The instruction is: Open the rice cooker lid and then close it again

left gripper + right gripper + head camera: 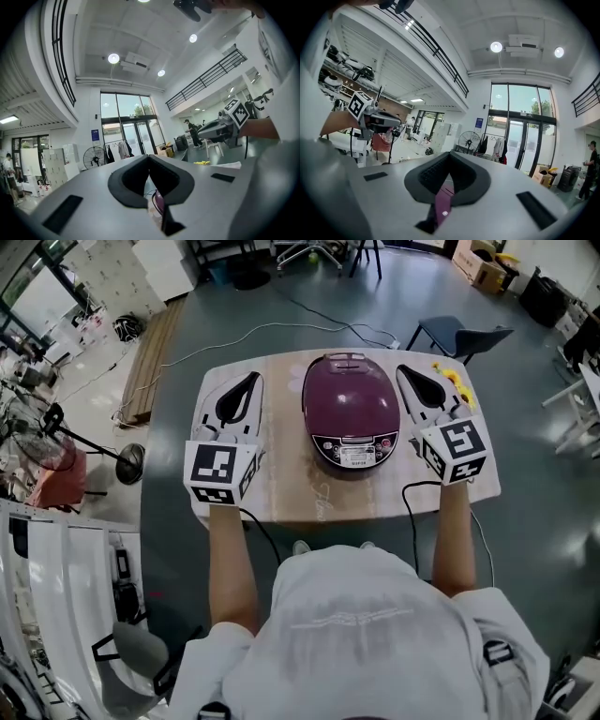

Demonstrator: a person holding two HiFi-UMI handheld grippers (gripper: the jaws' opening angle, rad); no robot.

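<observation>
Finds a pale surface spreading on all sides of the purple rice cooker, with the lid down and flush, which fits equally a cooker waiting to be opened and one already shut again. Reads the cooker's long axis as running straight away from the person, control panel at its near end. Shows the left tongs just left of the cooker and the right tongs just right of it, both level, pointing along that axis, pressed together on nothing. Judges the right a shade closer to the cooker's side. Glimpses only a purple sliver of cooker below each closed pair.
</observation>
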